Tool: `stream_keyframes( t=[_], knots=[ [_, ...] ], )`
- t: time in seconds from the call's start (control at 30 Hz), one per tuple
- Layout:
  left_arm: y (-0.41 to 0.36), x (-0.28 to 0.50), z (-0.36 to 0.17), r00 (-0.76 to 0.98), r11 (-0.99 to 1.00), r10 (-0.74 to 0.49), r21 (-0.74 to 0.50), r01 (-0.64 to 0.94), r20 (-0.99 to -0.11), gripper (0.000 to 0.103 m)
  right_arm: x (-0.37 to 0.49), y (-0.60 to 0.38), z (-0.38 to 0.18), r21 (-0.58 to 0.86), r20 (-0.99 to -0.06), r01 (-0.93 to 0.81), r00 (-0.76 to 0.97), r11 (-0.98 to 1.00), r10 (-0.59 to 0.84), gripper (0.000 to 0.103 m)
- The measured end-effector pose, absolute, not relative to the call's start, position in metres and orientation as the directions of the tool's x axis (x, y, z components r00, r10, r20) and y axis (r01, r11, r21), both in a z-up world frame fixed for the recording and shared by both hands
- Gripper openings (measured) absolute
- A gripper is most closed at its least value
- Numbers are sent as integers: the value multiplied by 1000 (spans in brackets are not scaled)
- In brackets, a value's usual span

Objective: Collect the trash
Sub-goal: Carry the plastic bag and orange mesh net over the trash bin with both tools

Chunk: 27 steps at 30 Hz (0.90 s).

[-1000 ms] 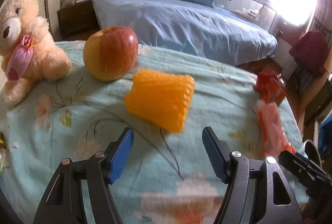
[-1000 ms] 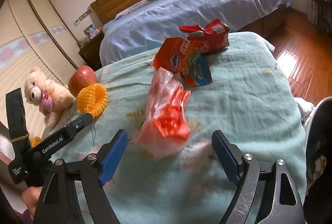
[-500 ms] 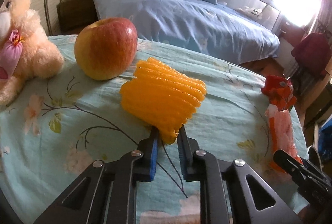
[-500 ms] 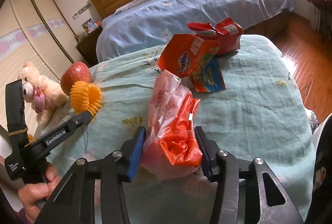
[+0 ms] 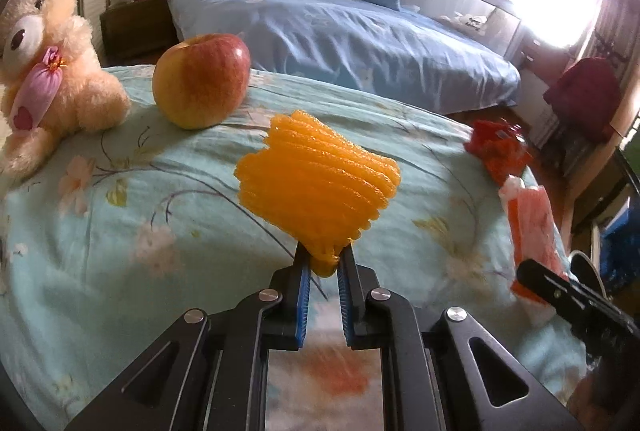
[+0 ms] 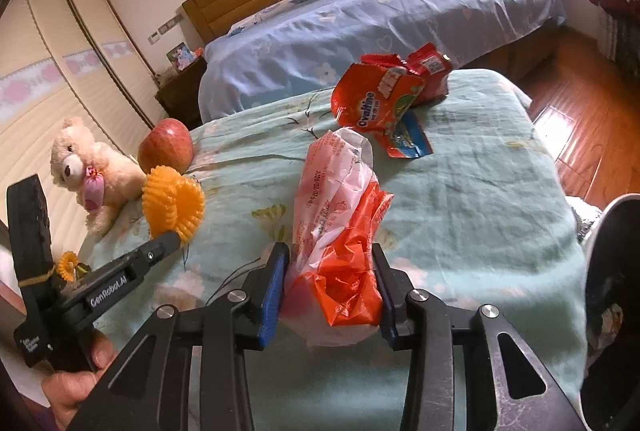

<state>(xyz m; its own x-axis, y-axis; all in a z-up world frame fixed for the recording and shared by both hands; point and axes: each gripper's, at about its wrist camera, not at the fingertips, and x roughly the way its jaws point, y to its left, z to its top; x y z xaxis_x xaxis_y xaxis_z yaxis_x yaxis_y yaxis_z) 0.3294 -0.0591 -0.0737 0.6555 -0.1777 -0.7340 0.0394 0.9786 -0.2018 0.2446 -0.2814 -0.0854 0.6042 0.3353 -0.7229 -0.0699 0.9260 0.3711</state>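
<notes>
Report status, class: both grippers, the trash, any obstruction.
Left gripper shut on orange foam fruit net. Right gripper just closed onto crumpled orange-and-clear plastic bag. Nothing blocking.

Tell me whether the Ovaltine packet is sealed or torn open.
Torn open: the Ovaltine packet lies crumpled on the bedspread with its top edge ragged and gaping.

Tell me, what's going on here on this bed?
A person is collecting trash with two handheld tongs. The left tongs are shut on the orange foam net. The right tongs have just been closing on the crumpled plastic bag. The snack wrappers, apple and teddy bear lie untouched.
</notes>
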Motion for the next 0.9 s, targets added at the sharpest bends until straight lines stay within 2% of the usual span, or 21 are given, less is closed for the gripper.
stream_keyframes(
  t=[0.9],
  knots=[
    [-132, 263, -54, 608, 945, -322, -206, 254, -726, 11, 183, -344, -75, 364, -713, 37, 654, 931, 253, 40]
  ],
)
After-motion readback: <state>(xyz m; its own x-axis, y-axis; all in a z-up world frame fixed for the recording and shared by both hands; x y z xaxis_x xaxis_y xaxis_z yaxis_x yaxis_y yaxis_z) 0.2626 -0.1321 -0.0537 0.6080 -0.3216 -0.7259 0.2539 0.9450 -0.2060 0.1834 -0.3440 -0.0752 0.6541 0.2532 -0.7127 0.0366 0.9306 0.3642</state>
